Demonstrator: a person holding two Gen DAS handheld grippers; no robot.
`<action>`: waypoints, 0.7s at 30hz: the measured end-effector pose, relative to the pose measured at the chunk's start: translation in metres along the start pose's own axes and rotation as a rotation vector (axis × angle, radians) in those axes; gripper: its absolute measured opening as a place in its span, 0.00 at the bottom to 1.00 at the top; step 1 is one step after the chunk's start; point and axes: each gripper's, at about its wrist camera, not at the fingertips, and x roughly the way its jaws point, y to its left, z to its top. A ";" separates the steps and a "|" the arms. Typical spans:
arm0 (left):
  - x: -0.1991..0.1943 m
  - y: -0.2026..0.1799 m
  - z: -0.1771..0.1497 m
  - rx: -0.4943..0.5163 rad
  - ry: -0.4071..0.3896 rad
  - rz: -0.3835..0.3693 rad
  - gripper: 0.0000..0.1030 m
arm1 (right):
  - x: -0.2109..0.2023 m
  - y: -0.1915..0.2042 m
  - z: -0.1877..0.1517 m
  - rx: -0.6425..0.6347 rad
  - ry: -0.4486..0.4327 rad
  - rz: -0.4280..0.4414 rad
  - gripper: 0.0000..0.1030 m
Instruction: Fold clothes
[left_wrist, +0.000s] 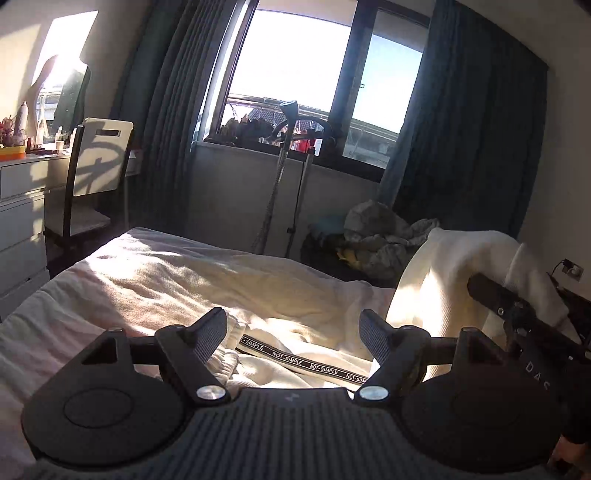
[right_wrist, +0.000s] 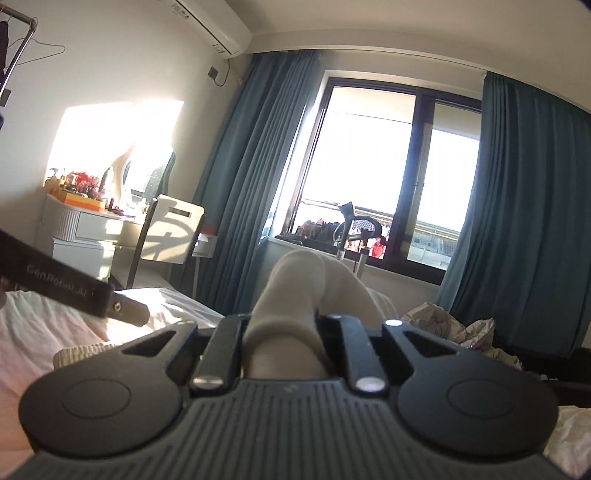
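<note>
Left wrist view: cream ribbed garment (left_wrist: 443, 280), black "NOT-SIMPLE" tape trim, part lying on the bed (left_wrist: 147, 280), part lifted at right. Right gripper (right_wrist: 284, 325): jaws clamped on a bunched fold. Left gripper (left_wrist: 293, 332): jaws apart, nothing gripped.

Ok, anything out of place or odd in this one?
Little stands out. A crumpled heap of pale printed fabric lies on the floor beside the bed, under the blue curtain. The cream knit garment is bunched in the shut right gripper; the left gripper is open, empty.
</note>
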 end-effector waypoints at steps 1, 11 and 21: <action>-0.003 0.011 0.005 -0.015 -0.021 0.010 0.80 | 0.009 0.017 -0.001 -0.023 0.012 0.021 0.15; 0.012 0.094 0.000 -0.280 0.041 -0.004 0.80 | 0.070 0.146 -0.038 -0.123 0.154 0.172 0.22; 0.009 0.081 -0.013 -0.258 0.127 -0.111 0.81 | 0.007 0.116 -0.017 -0.097 0.143 0.341 0.61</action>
